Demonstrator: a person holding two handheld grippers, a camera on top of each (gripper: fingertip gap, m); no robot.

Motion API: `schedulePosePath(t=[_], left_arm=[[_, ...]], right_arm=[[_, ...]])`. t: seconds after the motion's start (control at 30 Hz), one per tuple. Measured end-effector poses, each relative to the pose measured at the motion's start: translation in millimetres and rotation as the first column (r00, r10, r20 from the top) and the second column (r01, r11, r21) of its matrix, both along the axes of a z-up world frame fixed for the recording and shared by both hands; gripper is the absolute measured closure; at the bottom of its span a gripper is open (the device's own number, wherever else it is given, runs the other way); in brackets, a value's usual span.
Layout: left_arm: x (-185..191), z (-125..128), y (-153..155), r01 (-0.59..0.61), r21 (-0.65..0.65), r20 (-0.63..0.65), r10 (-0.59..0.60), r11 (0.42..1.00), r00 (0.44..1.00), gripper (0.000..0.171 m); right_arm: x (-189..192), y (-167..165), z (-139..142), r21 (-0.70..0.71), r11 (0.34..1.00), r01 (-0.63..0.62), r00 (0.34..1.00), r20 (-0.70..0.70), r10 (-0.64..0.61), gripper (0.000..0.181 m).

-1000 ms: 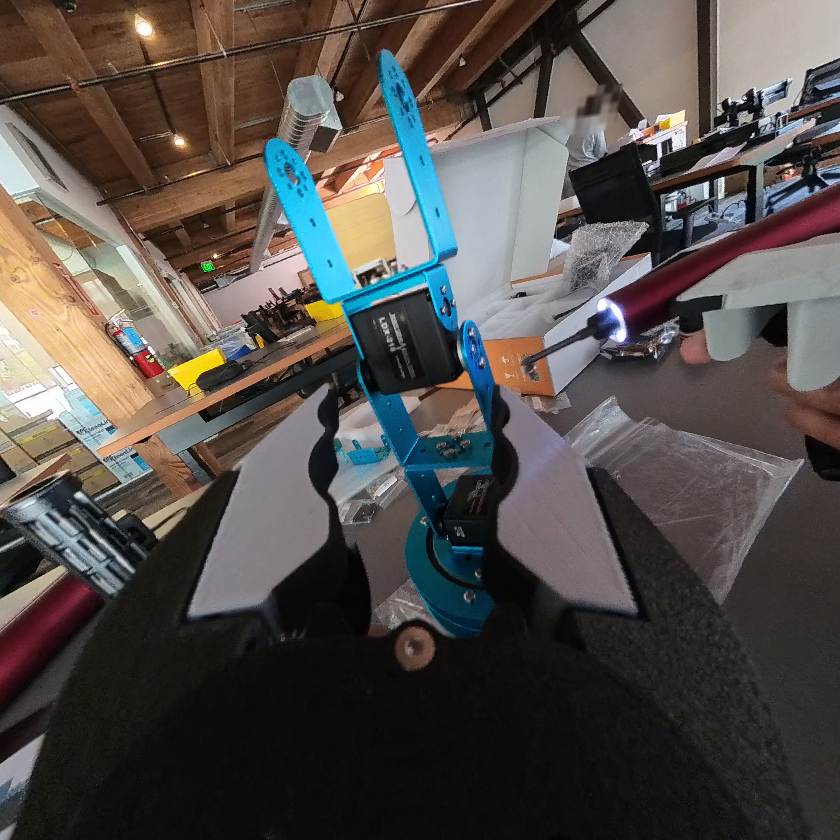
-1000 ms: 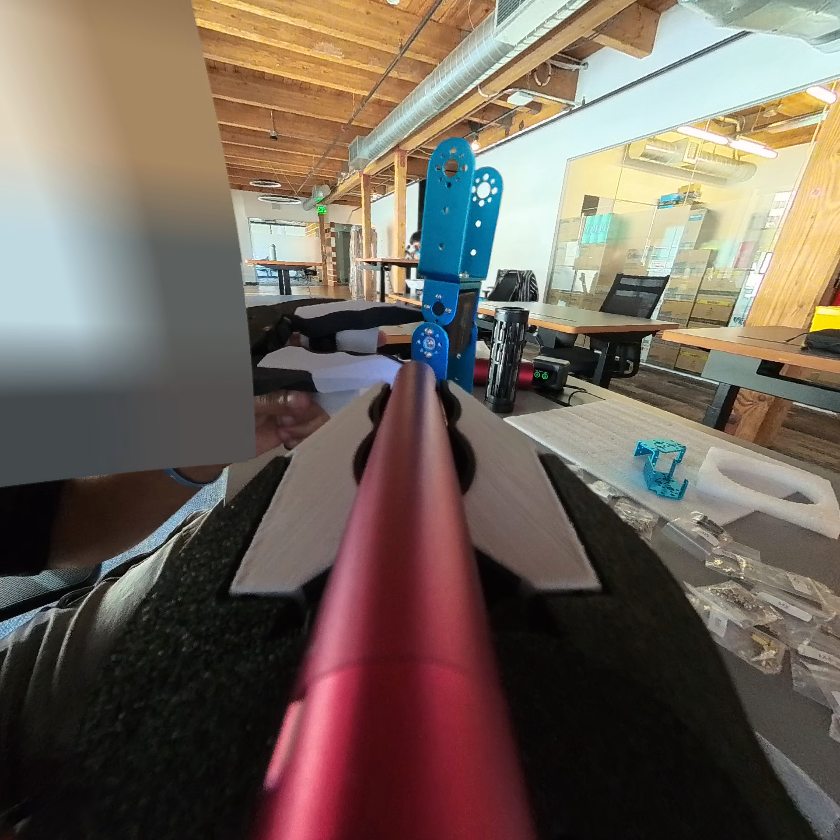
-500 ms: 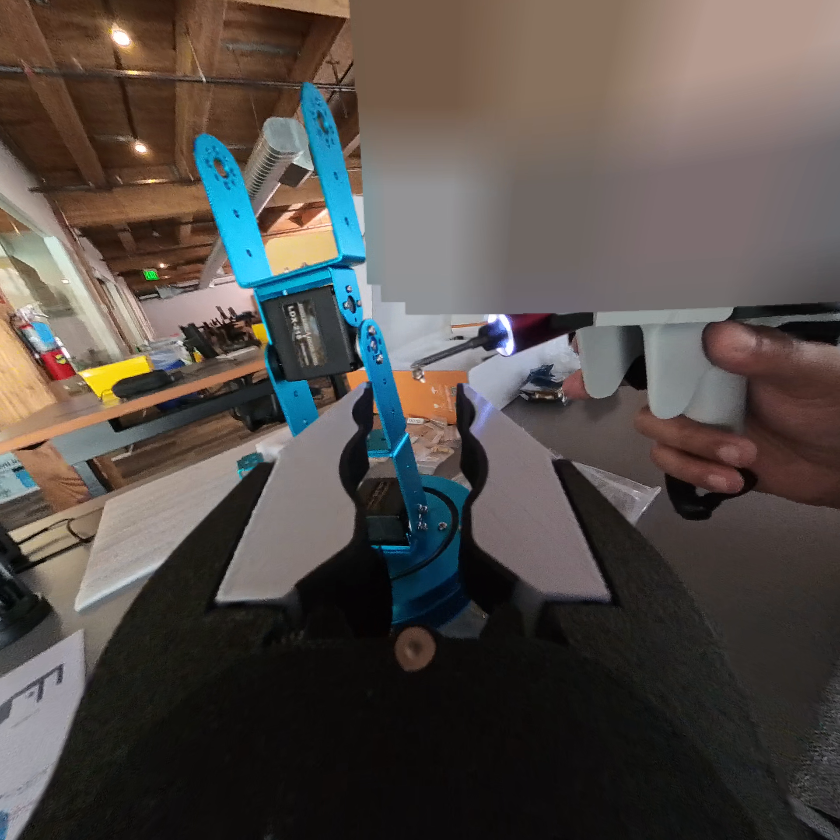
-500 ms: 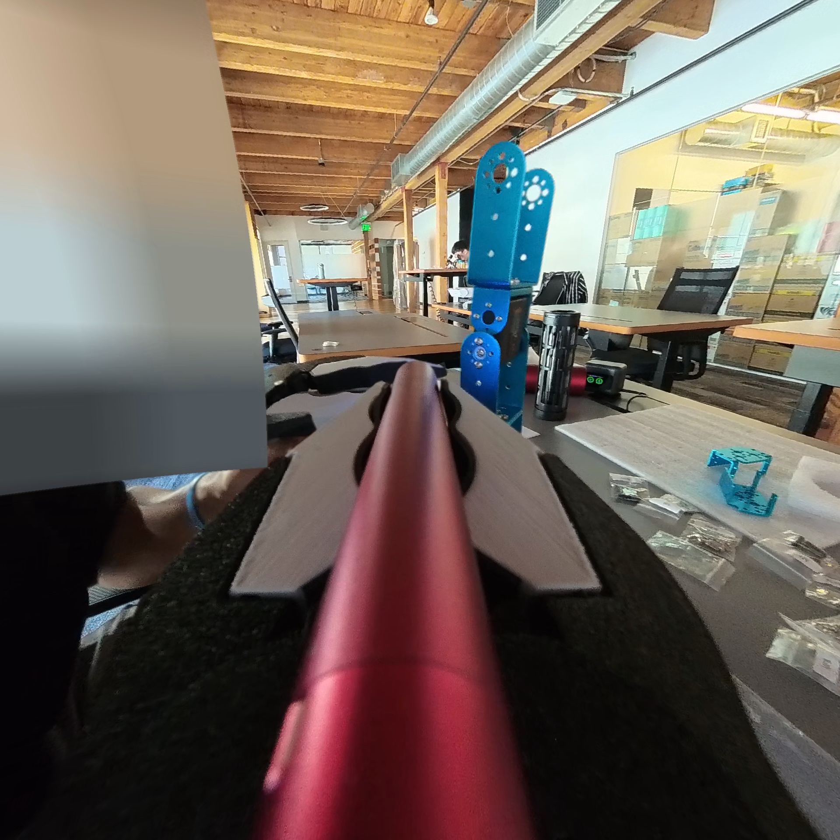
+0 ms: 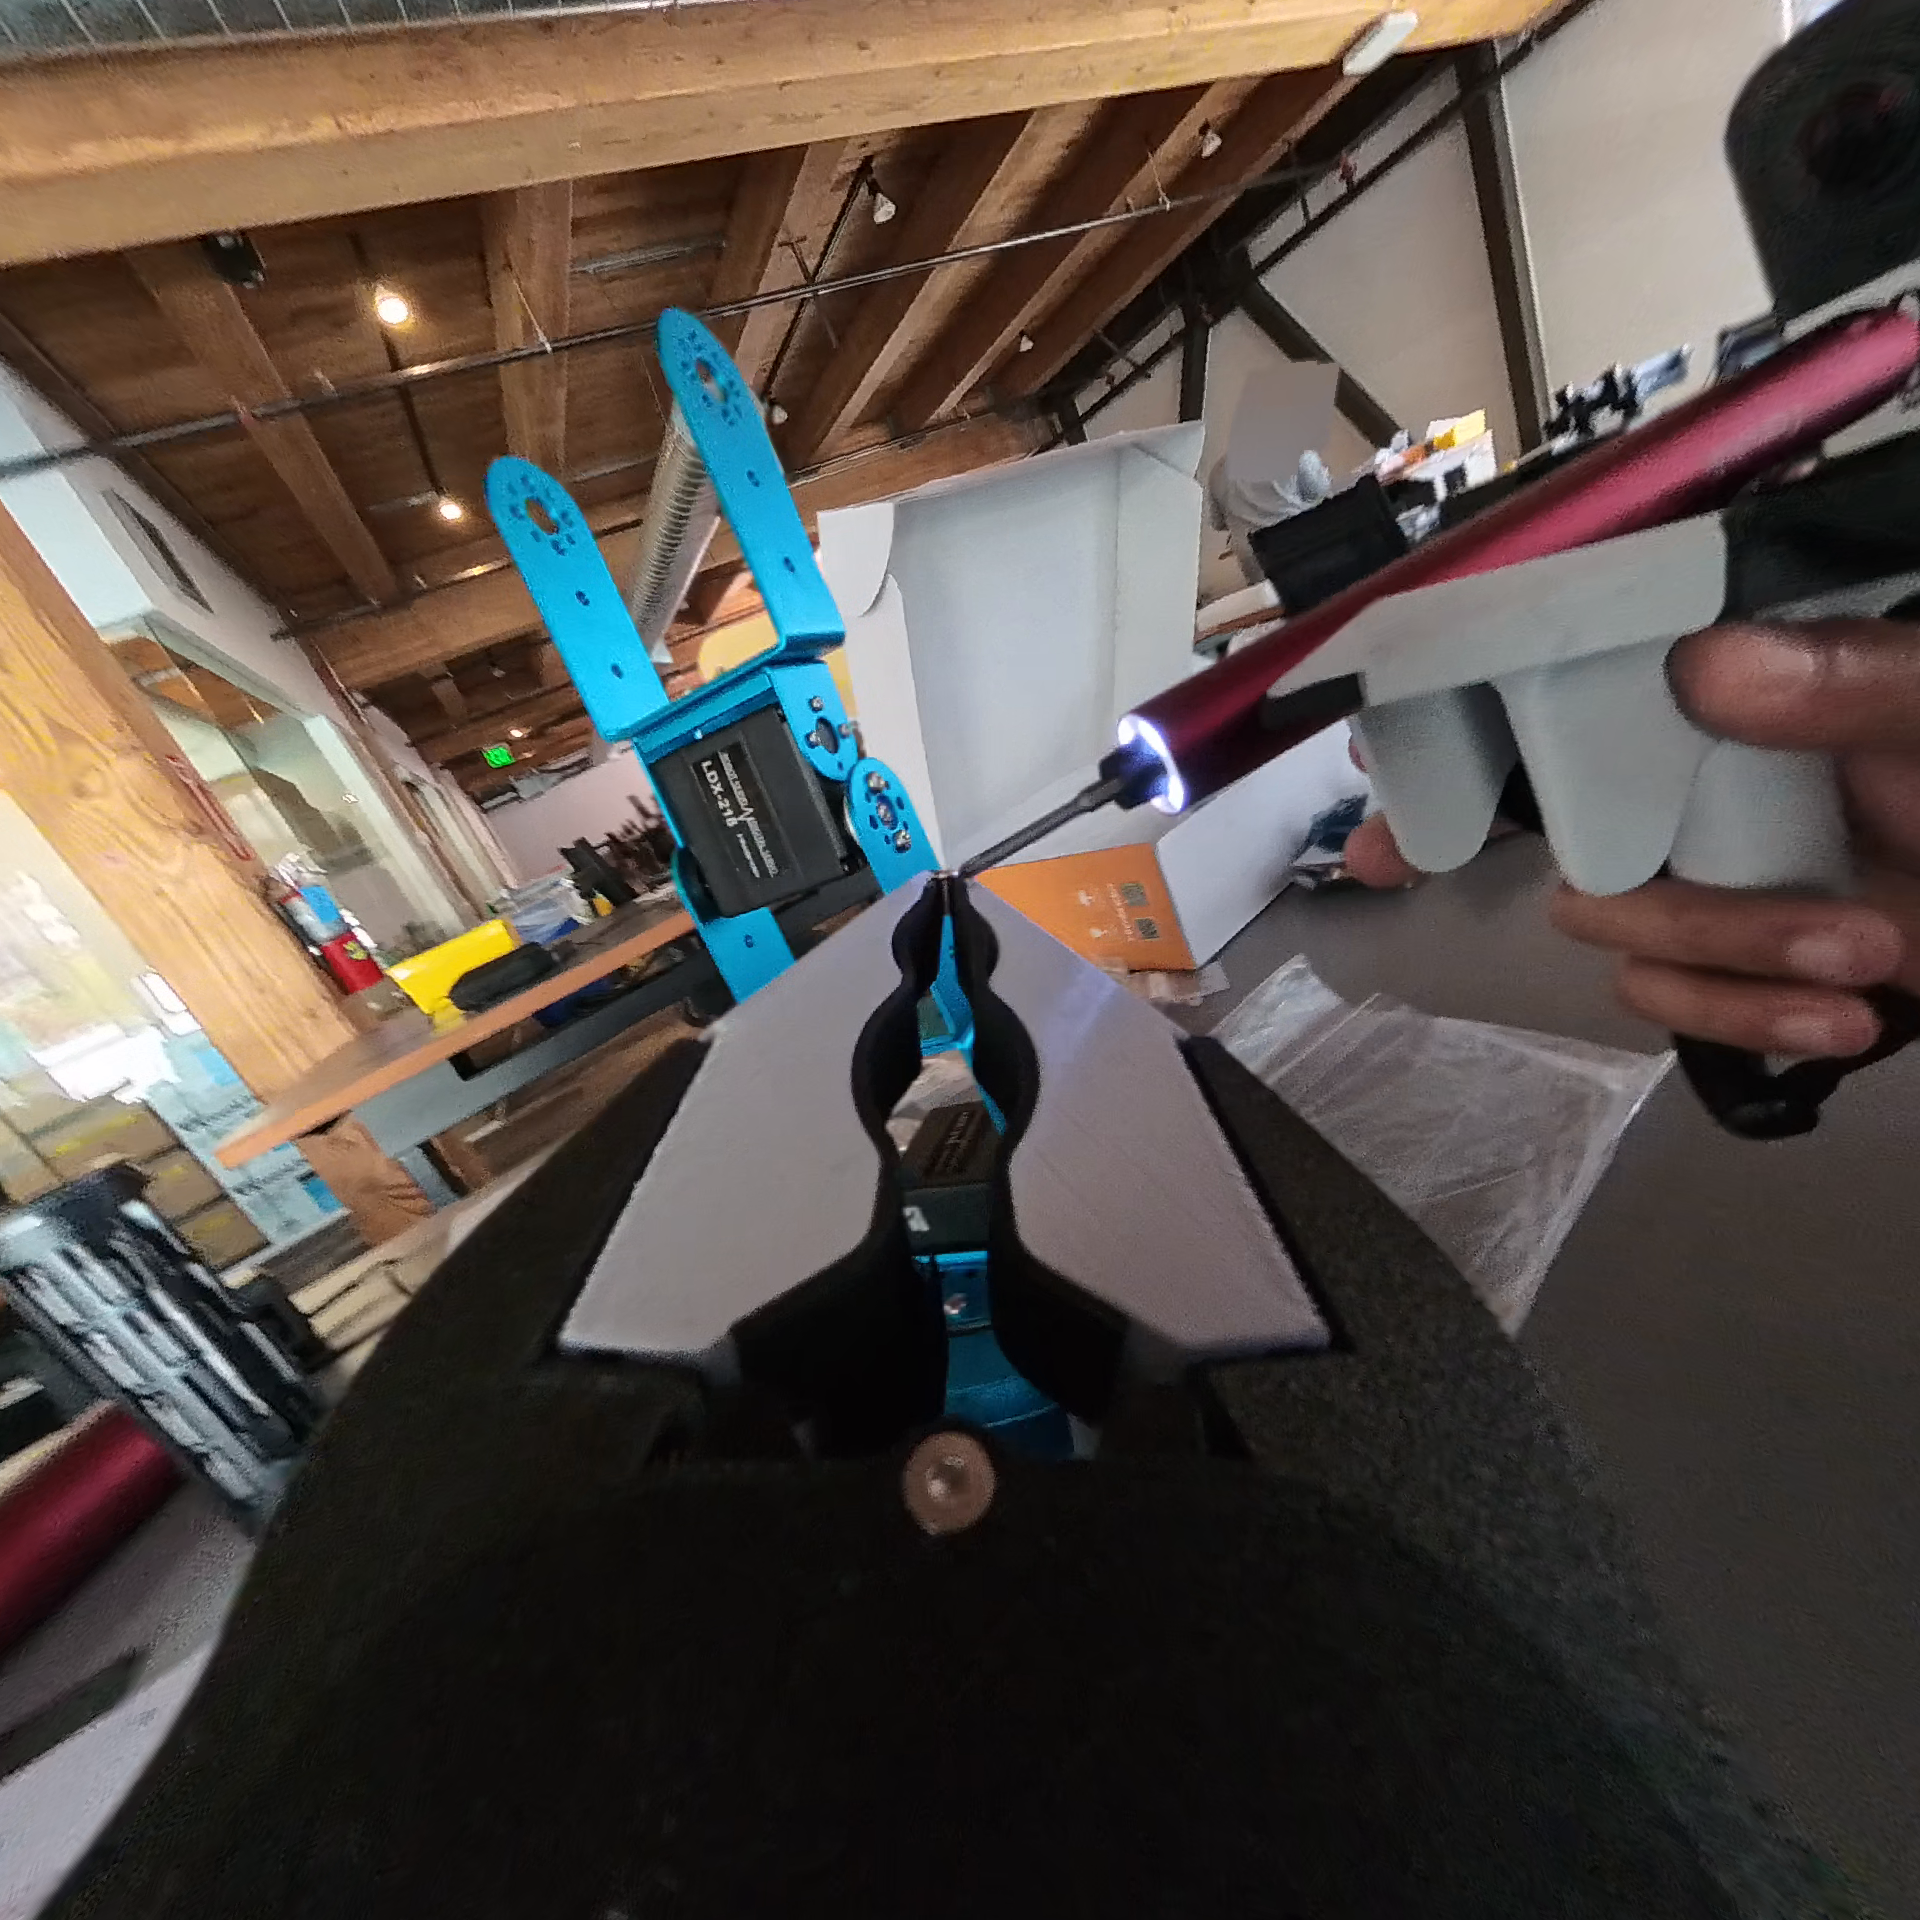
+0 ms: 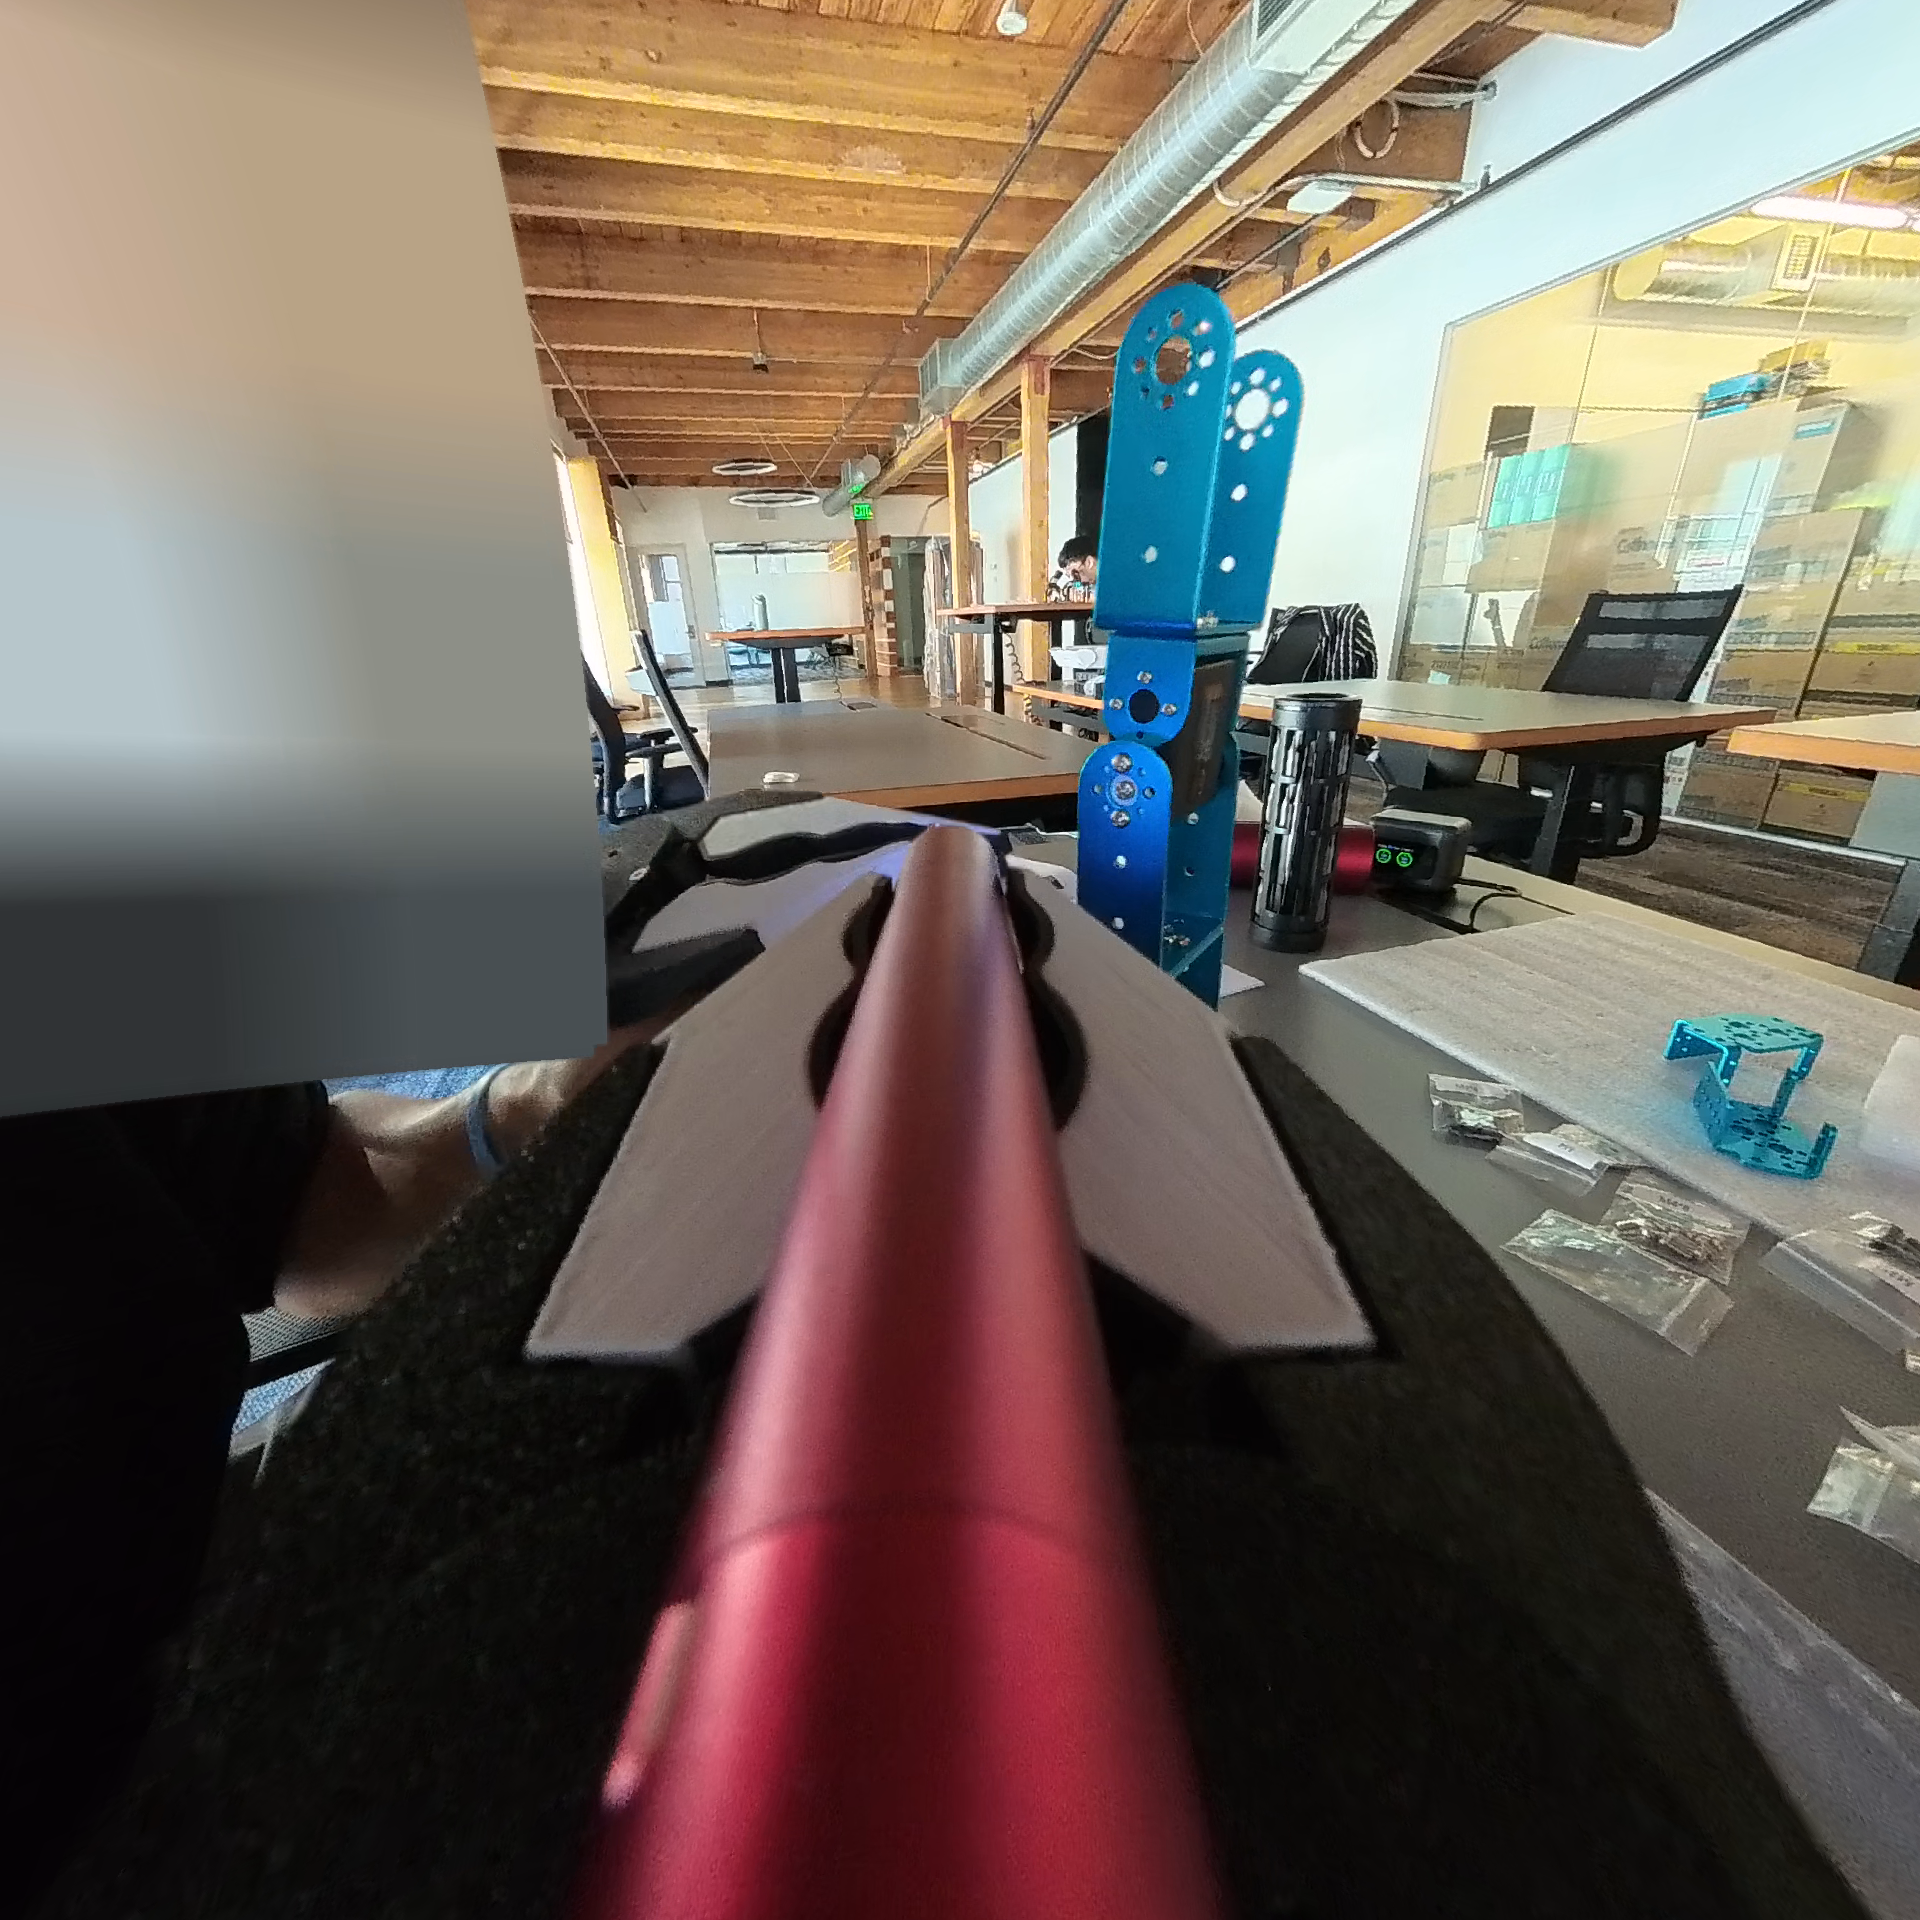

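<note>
My left gripper point(image 5: 940, 885) is shut, and a tiny silvery screw is pinched at its very tips. It is in front of the blue metal robot arm point(image 5: 727, 644), just right of the arm's black servo point(image 5: 748, 821). My right gripper point(image 6: 945, 894) is shut on a red electric screwdriver point(image 6: 914, 1351). In the left wrist view the screwdriver point(image 5: 1507, 540) comes in from the right with its front light on. Its dark bit point(image 5: 1039, 821) touches the left gripper's tips. The blue arm point(image 6: 1174, 582) stands upright just right of the screwdriver's nose.
An open white and orange box point(image 5: 1039, 644) stands behind the arm. A clear plastic bag point(image 5: 1455, 1122) lies to the right. A black perforated cylinder point(image 6: 1304, 821), a foam sheet point(image 6: 1558, 987), a loose blue bracket point(image 6: 1756, 1091) and several small screw bags point(image 6: 1621, 1268) are on the grey table. A hand point(image 5: 1787, 935) holds the right gripper. Left tips to right tips: about 5 cm. About 6 cm separates my left fingertips from the arm's black servo point(image 5: 748, 821).
My left gripper was open around the blue arm's base; now it is shut and higher, in front of the servo. The screwdriver bit has come to its tips.
</note>
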State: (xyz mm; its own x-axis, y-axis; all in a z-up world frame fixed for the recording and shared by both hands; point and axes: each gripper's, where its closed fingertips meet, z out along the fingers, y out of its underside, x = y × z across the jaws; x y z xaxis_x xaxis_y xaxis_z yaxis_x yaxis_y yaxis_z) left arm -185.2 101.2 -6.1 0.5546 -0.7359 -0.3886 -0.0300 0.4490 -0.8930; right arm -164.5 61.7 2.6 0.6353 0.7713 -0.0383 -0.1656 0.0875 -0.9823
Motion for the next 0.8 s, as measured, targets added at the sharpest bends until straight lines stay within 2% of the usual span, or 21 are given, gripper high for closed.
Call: schedulePosePath(t=[0.17,0.43,0.53,0.67,0.8], left_arm=[[-3,-1,1,-0.063,0.135,-0.083,0.074,0.989,0.994,0.171],[-7,-1,-5,-0.064,0.223,-0.138,0.097,0.973,0.986,0.171],[-7,-4,-7,-0.052,0.317,-0.207,0.123,0.947,0.971,0.171],[-6,-16,-7,0.028,0.46,-0.369,0.163,0.887,0.915,0.171],[-5,-30,-6,0.151,0.564,-0.531,0.216,0.812,0.82,0.171]], right_arm=[[-4,-5,3,0.018,1.0,-0.015,1.0,0.012,0.015,0.16],[-8,-8,2,0.015,0.999,-0.037,0.999,0.031,0.037,0.161],[-8,-9,-1,0.001,0.998,-0.057,0.997,0.051,0.057,0.161],[-7,-9,-9,-0.026,0.997,-0.072,0.991,0.112,0.074,0.16],[-7,-8,-19,-0.026,0.998,-0.065,0.979,0.194,0.069,0.159]])
